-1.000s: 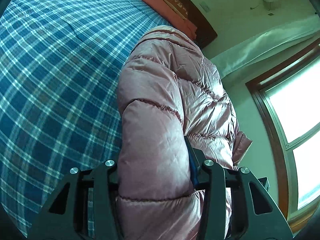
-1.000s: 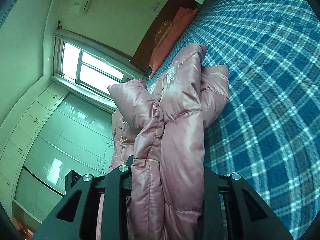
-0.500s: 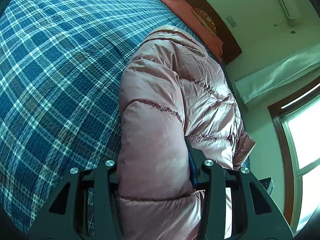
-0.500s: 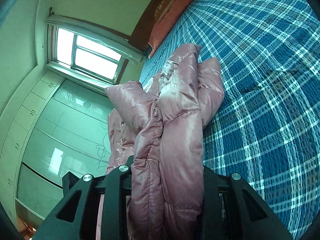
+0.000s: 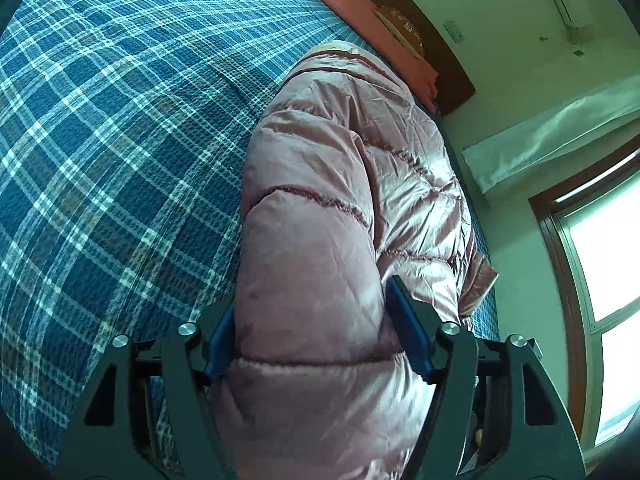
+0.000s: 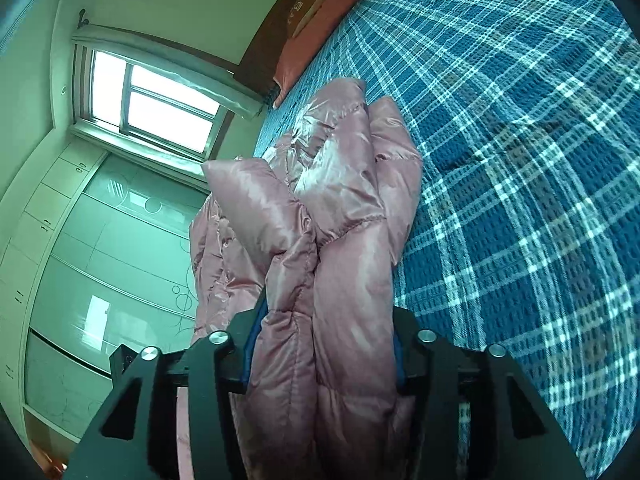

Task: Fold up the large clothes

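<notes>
Most of the jacket [image 5: 344,184] is hidden from either camera: its near end runs under the lens of each view, and in the left wrist view the bulk of one padded panel blocks whatever lies behind it. Which part of the garment each hand-held gripper has cannot be made out.

The left hand-held gripper [image 5: 316,320] has its jaws opening, the jacket between them; the right-hand blue pad [image 5: 408,328] stands visibly clear of the fabric, while the left-hand pad is at the fabric's edge and contact there is unclear. The right hand-held gripper [image 6: 320,344] also has its jaws opening with bunched folds of the jacket [image 6: 340,208] between them; the puffed cloth fills the gap, and whether the pads press on it cannot be told.

The jacket is shiny pink quilted cloth, puffy, with stitched seams dividing it into rounded sections. It lies on the bed [image 5: 120,140], stretching forward from both hand-held grippers toward the pillow [image 5: 360,4] and dark headboard [image 5: 444,60]. The bed cover is a blue and white plaid with a waffle weave.

To the left of the left hand-held gripper, and to the right of the right one, the plaid cover lies broad and flat. On the other side the jacket reaches close to the bed's edge, with a window [image 6: 152,104] and pale cabinet doors [image 6: 104,264] beyond.
</notes>
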Available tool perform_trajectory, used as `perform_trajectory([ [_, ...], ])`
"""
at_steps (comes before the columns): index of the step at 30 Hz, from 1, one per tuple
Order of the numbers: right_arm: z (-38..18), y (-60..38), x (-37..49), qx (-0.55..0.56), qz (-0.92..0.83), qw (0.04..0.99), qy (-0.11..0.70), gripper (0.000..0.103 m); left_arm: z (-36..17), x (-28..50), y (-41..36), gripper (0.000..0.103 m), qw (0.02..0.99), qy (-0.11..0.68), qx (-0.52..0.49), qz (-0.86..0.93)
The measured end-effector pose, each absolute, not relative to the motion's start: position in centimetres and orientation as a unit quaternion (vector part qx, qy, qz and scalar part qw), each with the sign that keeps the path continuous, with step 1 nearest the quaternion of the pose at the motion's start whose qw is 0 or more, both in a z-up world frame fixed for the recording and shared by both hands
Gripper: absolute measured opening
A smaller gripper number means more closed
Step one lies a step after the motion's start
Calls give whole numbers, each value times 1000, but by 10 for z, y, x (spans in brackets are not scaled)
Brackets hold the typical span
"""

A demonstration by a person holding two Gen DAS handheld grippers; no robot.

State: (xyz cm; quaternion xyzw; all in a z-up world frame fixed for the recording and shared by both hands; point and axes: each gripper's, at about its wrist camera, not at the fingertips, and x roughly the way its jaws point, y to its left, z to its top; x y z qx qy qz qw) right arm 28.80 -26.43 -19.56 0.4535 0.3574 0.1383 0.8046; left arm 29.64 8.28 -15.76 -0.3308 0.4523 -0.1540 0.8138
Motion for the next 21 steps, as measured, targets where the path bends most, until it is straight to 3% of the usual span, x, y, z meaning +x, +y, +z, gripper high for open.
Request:
perform_trajectory([
  [4, -188, -264, 260, 446, 138, 808, 358, 70, -157, 271, 91, 79, 817, 441, -331, -169],
  [8, -188, -256, 234, 435, 146, 810, 365, 72, -163, 253, 96, 83, 803, 443, -355, -181],
  [11, -195, -247, 222, 432, 148, 809, 370, 74, -171, 244, 94, 83, 792, 448, -368, -188],
  [13, -193, -241, 221, 422, 153, 810, 377, 73, -172, 241, 92, 77, 790, 449, -371, -192],
  [14, -192, -238, 220, 426, 158, 806, 380, 71, -170, 239, 92, 69, 791, 448, -370, -190],
  [16, -193, -238, 218, 450, 171, 788, 385, 43, -166, 233, 94, 56, 793, 446, -369, -191],
  [18, -193, -236, 214, 443, 176, 787, 391, 32, -161, 227, 94, 45, 801, 441, -357, -189],
  [21, -201, -237, 210, 443, 177, 789, 387, 31, -165, 221, 92, 44, 811, 438, -341, -185],
])
